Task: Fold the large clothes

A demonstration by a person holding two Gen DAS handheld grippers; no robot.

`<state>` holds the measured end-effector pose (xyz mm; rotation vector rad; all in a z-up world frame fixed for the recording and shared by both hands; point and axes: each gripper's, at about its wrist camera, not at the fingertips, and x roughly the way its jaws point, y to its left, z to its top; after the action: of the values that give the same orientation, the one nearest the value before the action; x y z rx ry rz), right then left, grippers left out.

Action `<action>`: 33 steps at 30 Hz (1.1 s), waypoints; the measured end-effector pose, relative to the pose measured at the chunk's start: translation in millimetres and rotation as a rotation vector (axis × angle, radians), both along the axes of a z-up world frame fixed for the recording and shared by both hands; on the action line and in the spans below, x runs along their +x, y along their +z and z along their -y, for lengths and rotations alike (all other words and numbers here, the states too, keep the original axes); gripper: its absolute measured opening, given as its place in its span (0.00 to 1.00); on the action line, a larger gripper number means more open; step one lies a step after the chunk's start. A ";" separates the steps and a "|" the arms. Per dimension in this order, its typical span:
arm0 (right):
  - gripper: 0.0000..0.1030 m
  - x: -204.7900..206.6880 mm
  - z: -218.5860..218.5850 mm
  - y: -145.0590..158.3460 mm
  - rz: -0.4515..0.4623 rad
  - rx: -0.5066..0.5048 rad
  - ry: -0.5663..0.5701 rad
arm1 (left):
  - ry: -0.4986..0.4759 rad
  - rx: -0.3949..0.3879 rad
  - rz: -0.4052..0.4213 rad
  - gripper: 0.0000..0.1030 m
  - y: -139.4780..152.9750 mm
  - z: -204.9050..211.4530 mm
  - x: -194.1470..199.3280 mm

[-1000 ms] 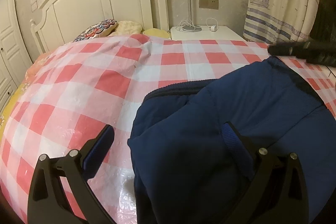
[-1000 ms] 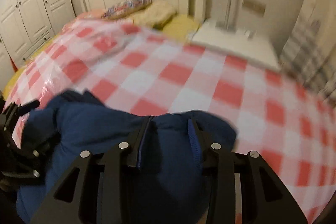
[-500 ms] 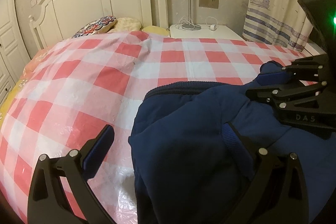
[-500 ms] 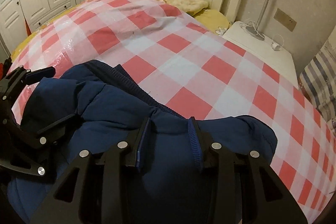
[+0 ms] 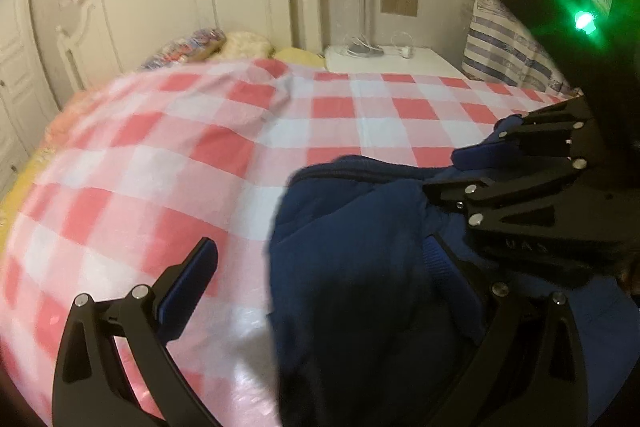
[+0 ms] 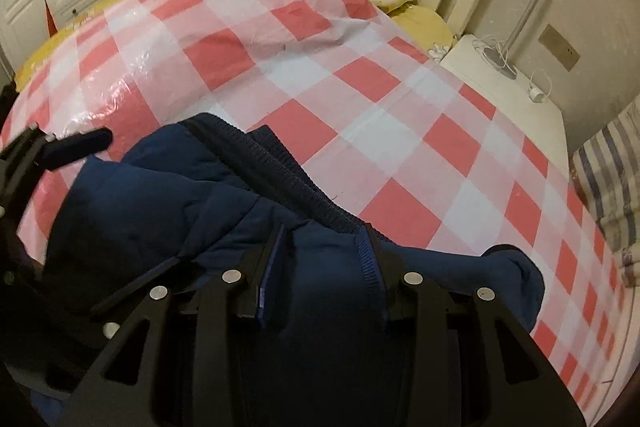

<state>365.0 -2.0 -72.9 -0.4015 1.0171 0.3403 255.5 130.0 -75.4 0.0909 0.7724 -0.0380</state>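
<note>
here right claw [image 6: 322, 259] pinches navy jacket [image 6: 168, 211] on bed [image 6: 248, 27].

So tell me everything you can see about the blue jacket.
The jacket is dark navy, padded-looking, with a ribbed knit band along one edge. It lies bunched on the red-and-white checked cover. The right tool pinches a fold of it; the left tool stands open, one finger against the cloth.

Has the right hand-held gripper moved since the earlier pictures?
Yes. In the left wrist view the right hand-held gripper came in from the curtain side, leftward and lower over the jacket.
</note>
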 end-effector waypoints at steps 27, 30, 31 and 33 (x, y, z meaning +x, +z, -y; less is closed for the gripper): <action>0.39 -56.9 -81.3 -3.6 0.114 -0.201 0.201 | -0.040 -0.259 0.015 0.98 -27.4 -38.1 -113.3; 0.39 -60.4 -70.8 13.1 0.093 -0.133 0.177 | -0.039 -0.230 0.021 0.98 -25.3 -35.4 -115.7; 0.39 -67.8 -61.0 23.9 0.084 -0.071 0.166 | -0.039 -0.223 0.022 0.98 -24.6 -35.0 -116.7; 0.47 -89.9 -39.2 44.4 0.100 0.044 0.178 | -0.039 -0.243 0.013 0.98 -25.8 -37.8 -117.2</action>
<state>275.0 37.2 -28.5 -0.4656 0.8771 0.4969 138.2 167.8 -101.2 -0.1241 0.7483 -0.1674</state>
